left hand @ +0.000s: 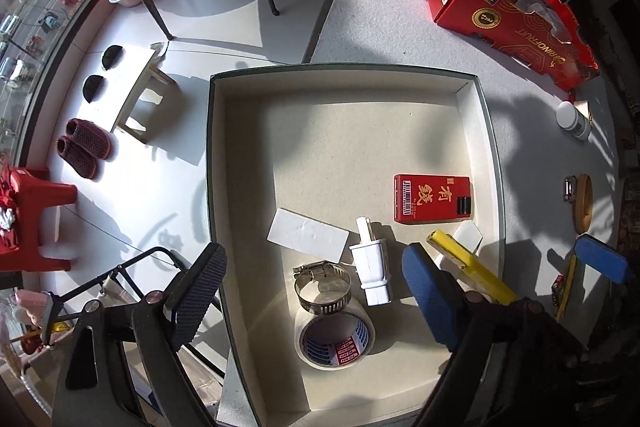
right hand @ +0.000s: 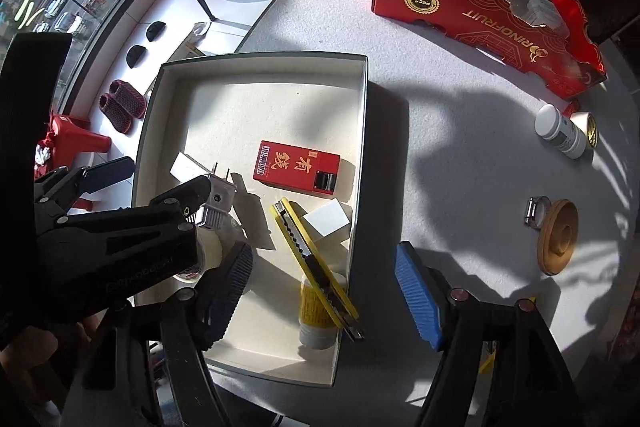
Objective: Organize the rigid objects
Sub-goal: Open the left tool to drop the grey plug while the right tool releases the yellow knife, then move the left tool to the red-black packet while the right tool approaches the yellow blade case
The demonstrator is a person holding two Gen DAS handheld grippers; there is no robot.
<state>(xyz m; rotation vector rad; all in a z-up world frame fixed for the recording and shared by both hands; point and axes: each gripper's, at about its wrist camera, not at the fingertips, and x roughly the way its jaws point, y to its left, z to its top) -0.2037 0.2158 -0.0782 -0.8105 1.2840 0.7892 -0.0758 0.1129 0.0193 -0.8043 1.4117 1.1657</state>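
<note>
Inside tray (left hand: 490,155), tape (left hand: 335,337), plug (left hand: 370,267), knife (right hand: 316,267)

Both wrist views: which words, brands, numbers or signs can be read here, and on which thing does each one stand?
"RINOFRUIT": side of the big red carton.
"Frutas Chile": same carton, upper left corner of that side.
"PECA": gold seal on the carton, barely readable.
"有钱": small red box in the tray; its barcode digits are too small.
"HNDE", roughly: tape roll, blurred.
White bottle label: too small.
</note>
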